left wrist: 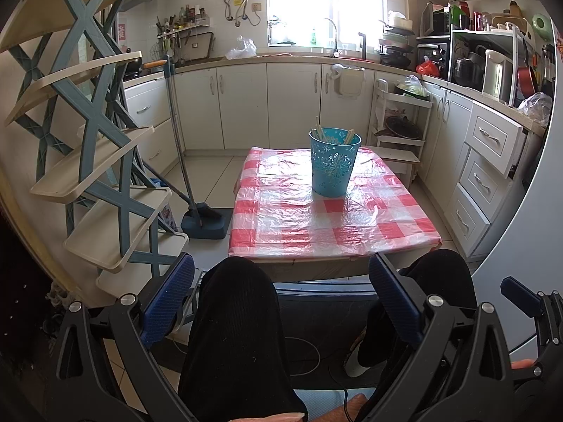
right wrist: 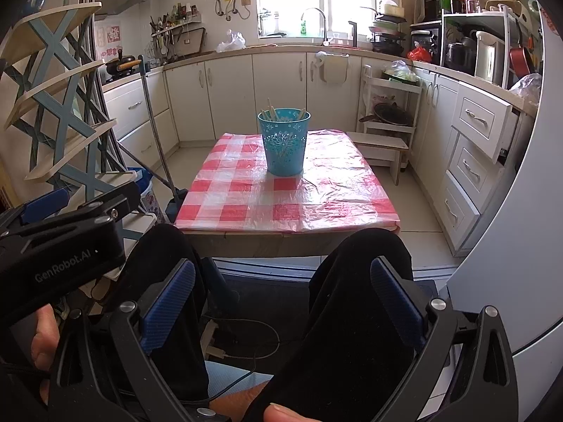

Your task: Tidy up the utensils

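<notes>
A blue perforated cup (left wrist: 334, 161) stands upright on the red-and-white checked table (left wrist: 330, 218), with several pale chopsticks (left wrist: 319, 130) sticking out of it. The same cup (right wrist: 283, 142) and its chopsticks (right wrist: 271, 110) show in the right wrist view, on the table (right wrist: 285, 197). My left gripper (left wrist: 281, 299) is held low over the person's knees, well short of the table, open and empty. My right gripper (right wrist: 283, 299) is also open and empty, at the same height. The left gripper's black body (right wrist: 63, 232) shows at the left of the right wrist view.
A tilted blue-and-cream shelf rack (left wrist: 91, 133) stands at the left. A broom and dustpan (left wrist: 204, 218) lean beside the table. White cabinets (left wrist: 246, 105) line the back and right, with a small white stool (right wrist: 380, 151) and cart (left wrist: 401, 119) behind the table. The person's black-clad knees (left wrist: 239, 334) fill the foreground.
</notes>
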Motion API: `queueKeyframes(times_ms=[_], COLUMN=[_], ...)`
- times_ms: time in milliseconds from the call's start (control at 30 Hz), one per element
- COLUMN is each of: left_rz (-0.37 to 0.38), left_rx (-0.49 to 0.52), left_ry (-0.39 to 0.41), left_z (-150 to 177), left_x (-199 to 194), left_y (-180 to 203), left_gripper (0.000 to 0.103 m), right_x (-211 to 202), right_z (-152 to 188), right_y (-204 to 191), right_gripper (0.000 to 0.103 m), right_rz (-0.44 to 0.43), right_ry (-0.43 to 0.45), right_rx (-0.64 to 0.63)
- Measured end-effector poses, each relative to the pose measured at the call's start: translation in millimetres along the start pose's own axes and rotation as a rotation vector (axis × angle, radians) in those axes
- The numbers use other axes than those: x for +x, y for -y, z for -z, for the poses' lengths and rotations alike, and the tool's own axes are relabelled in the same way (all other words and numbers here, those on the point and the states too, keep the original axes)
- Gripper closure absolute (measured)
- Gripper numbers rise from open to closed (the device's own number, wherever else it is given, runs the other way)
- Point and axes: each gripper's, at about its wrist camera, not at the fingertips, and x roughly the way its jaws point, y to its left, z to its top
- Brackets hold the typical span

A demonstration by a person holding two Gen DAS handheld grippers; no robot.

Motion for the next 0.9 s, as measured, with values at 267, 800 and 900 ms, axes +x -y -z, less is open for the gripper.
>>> queueKeyframes(times_ms=[267, 800, 900], left_rz=[0.000, 0.000, 0.018], left_rx=[0.000, 0.001, -0.001], left_ry=[0.000, 0.000, -0.008], left_z=[0.2, 0.1, -1.2], left_x=[0.0, -0.4, 0.6], left_y=[0.2, 0.8, -2.5], left_gripper=[0.008, 0.008, 0.008], right_x=[0.0, -0.1, 0.2], right_z=[-0.1, 0.3, 0.9], right_y=[-0.7, -2.1, -1.6], right_gripper=[0.007, 0.007, 0.007], right_rz=[0.001, 0.002, 0.001], right_ry=[0.000, 0.000, -0.003], right_rx=[-0.001, -0.003, -0.004])
